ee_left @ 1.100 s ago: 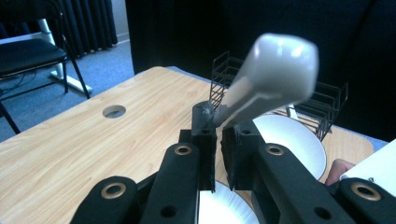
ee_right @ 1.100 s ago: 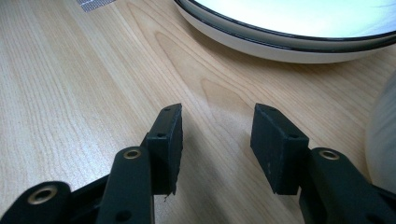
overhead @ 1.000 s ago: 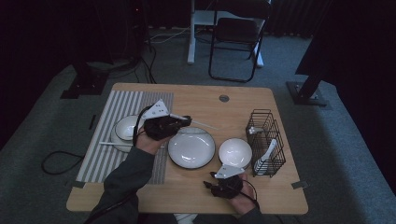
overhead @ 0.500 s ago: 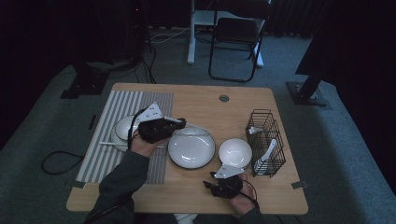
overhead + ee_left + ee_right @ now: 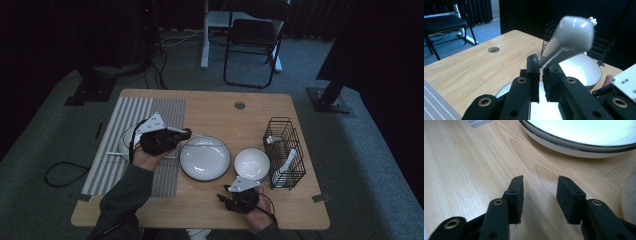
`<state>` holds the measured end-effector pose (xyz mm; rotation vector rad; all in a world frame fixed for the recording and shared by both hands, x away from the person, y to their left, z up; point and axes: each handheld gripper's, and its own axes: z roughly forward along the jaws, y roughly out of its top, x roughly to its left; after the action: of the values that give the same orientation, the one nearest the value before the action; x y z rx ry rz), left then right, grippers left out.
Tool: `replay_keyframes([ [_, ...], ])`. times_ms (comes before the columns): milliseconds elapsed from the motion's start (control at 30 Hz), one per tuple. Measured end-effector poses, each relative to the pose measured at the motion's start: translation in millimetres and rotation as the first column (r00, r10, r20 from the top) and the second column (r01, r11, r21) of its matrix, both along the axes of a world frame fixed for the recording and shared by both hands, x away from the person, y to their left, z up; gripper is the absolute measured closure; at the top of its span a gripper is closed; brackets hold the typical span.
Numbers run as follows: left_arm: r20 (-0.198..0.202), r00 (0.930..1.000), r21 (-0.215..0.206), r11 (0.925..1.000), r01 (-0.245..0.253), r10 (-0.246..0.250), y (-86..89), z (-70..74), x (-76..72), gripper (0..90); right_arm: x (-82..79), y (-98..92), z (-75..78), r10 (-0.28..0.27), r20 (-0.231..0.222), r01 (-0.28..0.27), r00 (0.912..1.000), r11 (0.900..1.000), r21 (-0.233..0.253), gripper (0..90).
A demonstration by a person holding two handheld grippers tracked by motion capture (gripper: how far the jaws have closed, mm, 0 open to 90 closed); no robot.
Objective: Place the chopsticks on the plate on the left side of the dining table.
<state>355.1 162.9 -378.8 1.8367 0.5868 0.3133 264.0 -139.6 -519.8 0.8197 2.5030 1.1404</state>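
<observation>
- One wooden table carries everything; every place below is given relative to the plate.
- One striped placemat lies left of the plate.
- One black wire rack stands well right of the plate, beyond the bowl. Two white spoons sit in it.
- One white plate with a dark rim sits near the table's middle.
- Two white bowls: one just right of the plate, one left of it on the placemat, largely behind your left hand.
- Your left gripper hangs at the plate's left edge, jaws pinched narrow on the handle of one white spoon, whose bowl end is raised above the plate.
- Your right gripper rests low over bare wood in front of the plate, jaws wide apart, gripping nothing.
</observation>
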Motion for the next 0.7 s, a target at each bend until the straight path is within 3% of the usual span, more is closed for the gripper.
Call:
replay_keyframes([
  [700,-0.011,0.9998,0.017,0.9997,-0.018,0.018,16.4,-7.4,-10.4,84.8,-2.1,15.5,34.1,0.064,0.08,-0.064,0.9948,0.998,0.004,68.8],
])
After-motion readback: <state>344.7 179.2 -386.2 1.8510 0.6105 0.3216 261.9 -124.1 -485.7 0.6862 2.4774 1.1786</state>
